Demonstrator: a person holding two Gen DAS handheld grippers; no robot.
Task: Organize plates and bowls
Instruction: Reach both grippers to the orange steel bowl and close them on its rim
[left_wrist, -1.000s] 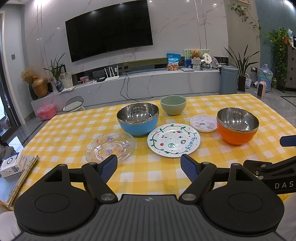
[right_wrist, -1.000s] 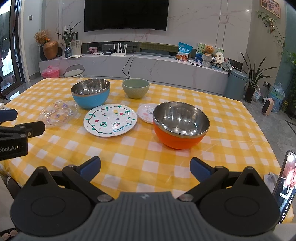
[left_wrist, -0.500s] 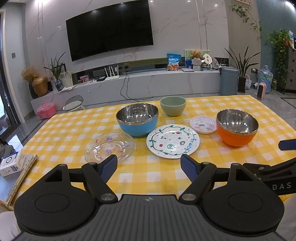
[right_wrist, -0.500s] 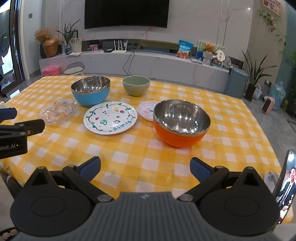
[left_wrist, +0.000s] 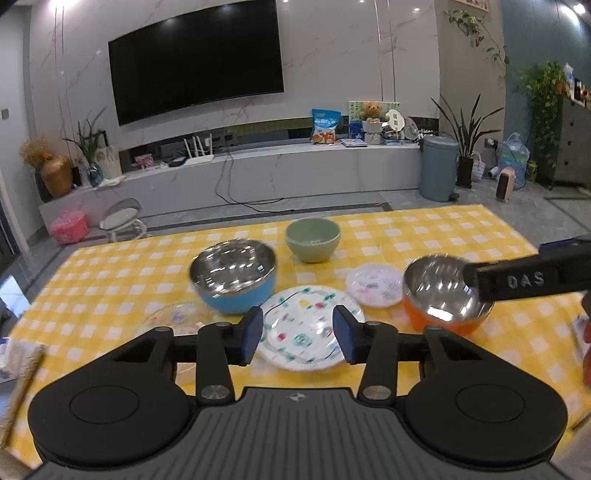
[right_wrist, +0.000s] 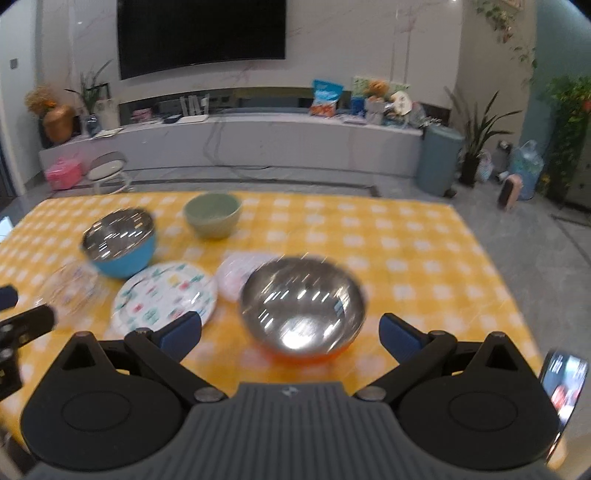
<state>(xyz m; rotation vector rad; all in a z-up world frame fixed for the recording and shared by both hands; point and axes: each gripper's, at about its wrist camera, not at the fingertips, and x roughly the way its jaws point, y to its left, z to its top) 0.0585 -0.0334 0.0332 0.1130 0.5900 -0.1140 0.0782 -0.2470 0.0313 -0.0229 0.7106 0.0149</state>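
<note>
Right wrist view showed the biggest change: within the last second the right gripper (right_wrist: 290, 332) had advanced over the table edge, so the orange bowl (right_wrist: 302, 319) now sat directly ahead between its widely spread, empty fingers, not yet touched. From the left wrist view, the left gripper (left_wrist: 297, 339) had also pushed forward, jaws apart and holding nothing, with the painted plate (left_wrist: 308, 326) just beyond its tips and the blue bowl (left_wrist: 233, 275) ahead to its left. Both views were motion-blurred. Judging by this, the reach had begun, and the orange bowl looked like the first pick.
</note>
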